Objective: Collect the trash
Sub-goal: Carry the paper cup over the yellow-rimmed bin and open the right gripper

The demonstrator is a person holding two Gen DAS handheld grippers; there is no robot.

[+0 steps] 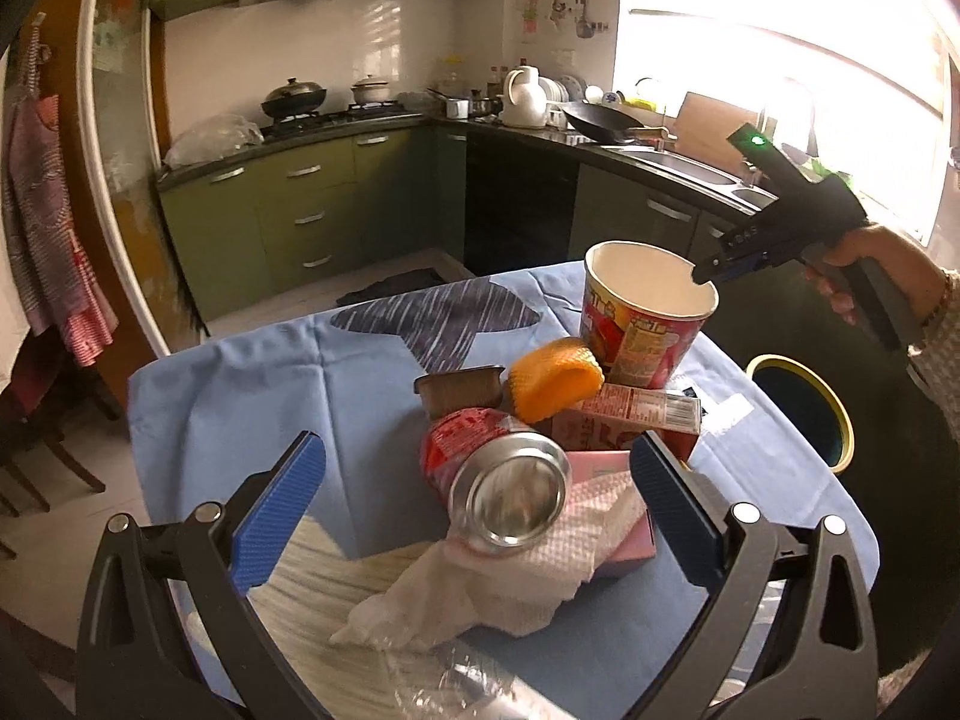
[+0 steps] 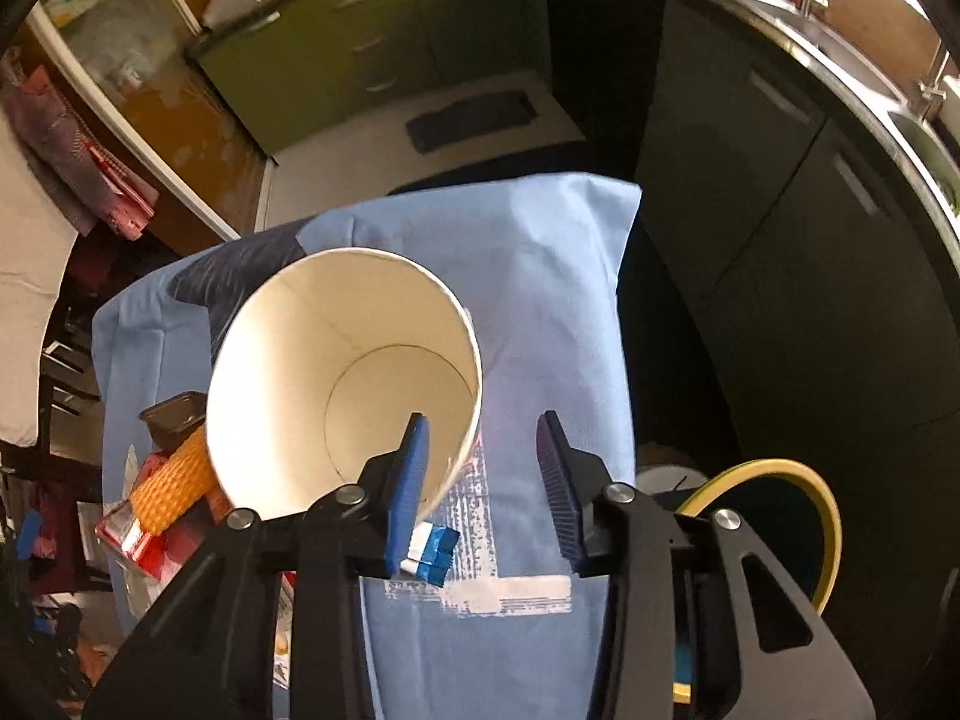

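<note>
status: early stage, judged from the layout. the trash pile lies on the blue tablecloth (image 1: 240,396), and the yellow-rimmed bin (image 1: 801,414), off the table edge at 3 o'clock in the left wrist view, shows only a dark interior; whether anything is in it cannot be told.

right gripper (image 2: 483,480): jaws open, straddling the near wall of the noodle cup (image 2: 336,384). one blue pad is inside the rim, the other outside at 3 o'clock of it. contact with the wall cannot be confirmed. the cup is upright, empty (white interior, bare bottom), at the far side of the pile, about 1 o'clock in the left wrist view.

left gripper (image 1: 477,480): jaws spread wide, holding nothing, hovering over the near side of the pile. between the pads lies the red can (image 1: 498,480) on its side, metal end toward the camera, resting on a crumpled paper towel (image 1: 498,576).

remaining items:
- orange foam net (image 1: 555,381), between cup and can.
- brown plastic tray (image 1: 461,390), at 11 o'clock of the can.
- red carton (image 1: 636,417), at 2 o'clock of the can.
- pink box (image 1: 606,540), under the towel.
- clear plastic wrap (image 1: 444,678), at 6 o'clock.
- small blue-and-white wrapper (image 2: 433,549), near the right gripper.

judgement: the step in hand is seizing the cup for transfer to the bin; nearly all collecting is left.
</note>
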